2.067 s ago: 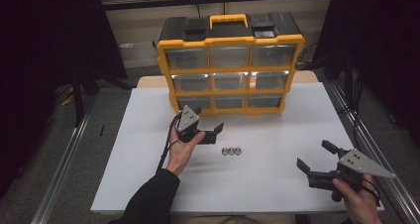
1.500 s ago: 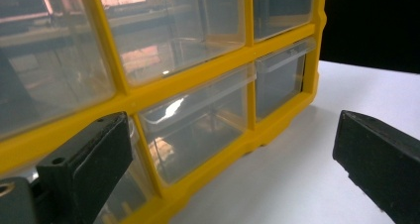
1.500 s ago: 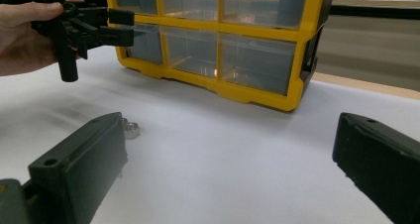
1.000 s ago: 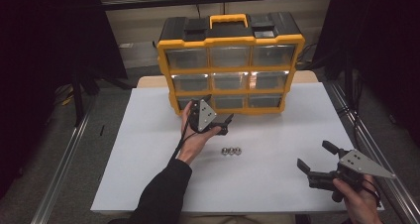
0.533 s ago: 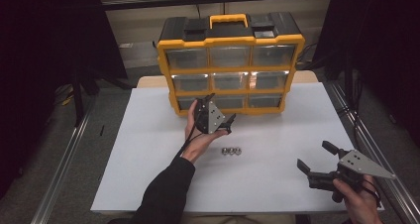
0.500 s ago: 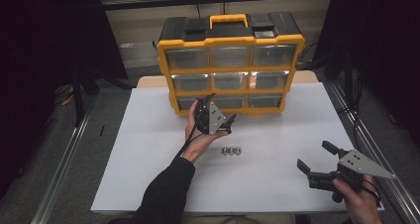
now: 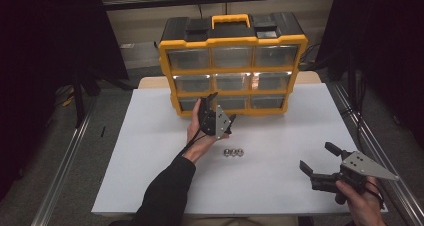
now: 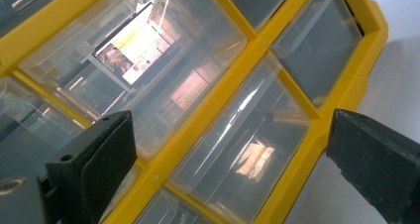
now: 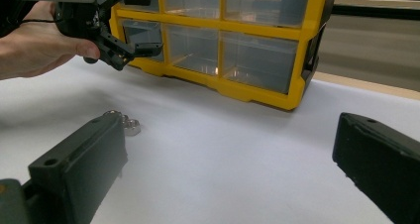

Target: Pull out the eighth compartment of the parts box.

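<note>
High view: we look forward and down on the white table (image 7: pixel 150 151) from the person's side. Left gripper view sits very close to the yellow drawer cabinet (image 8: pixel 218 105), tilted. Right gripper view is low, farther off, facing the same cabinet front (image 9: pixel 218 33); both share its clear drawers.

- One yellow-and-black plastic drawer organiser (image 7: pixel 232 66) with a yellow carry handle, standing at the far edge of the white worktop (image 7: pixel 140 156).
- Nine clear plastic drawers (image 7: pixel 232 81) in the organiser's front, three rows of three.
- Three small silver metal nuts (image 7: pixel 232 152), in a row just in front of the organiser.
- Two black hand-held grippers: left (image 7: pixel 221 107) close against the organiser's bottom row, right (image 7: pixel 318 159) well apart from the organiser.
</note>
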